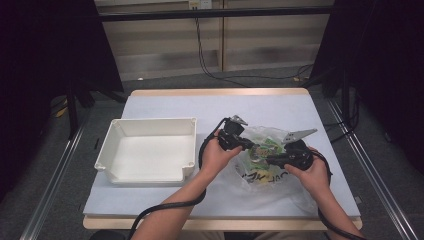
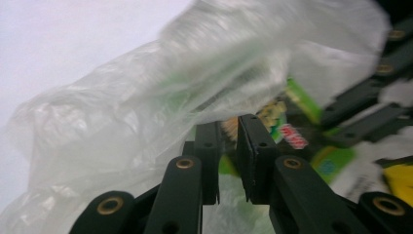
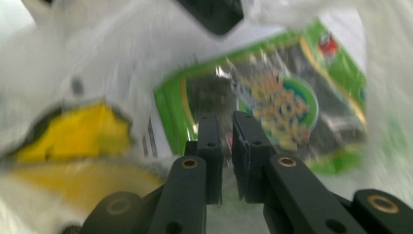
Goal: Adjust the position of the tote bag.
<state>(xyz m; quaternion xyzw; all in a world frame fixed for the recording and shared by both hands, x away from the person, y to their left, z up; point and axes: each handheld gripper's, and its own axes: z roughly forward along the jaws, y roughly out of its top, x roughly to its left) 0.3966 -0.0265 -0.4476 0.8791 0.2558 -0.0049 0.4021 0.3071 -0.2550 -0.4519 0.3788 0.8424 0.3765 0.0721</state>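
A clear plastic bag (image 1: pixel 260 175) lies on the table's right half, with a green snack packet (image 1: pixel 268 145) and a yellow item inside. Both grippers meet at the bag's top. My left gripper (image 1: pixel 252 146) comes in from the left, my right gripper (image 1: pixel 265 159) from the right. In the left gripper view the jaws (image 2: pixel 229 131) stand almost together with bag film (image 2: pixel 146 112) draped against them. In the right gripper view the jaws (image 3: pixel 226 126) are nearly closed over film, above the green packet (image 3: pixel 292 97) and beside the yellow item (image 3: pixel 83 131).
A white rectangular tray (image 1: pixel 150 123) sits on the table's left half, close to my left forearm. The pale table top (image 1: pixel 210 107) stretches bare behind the bag. Black cables trail from both grippers toward the front edge.
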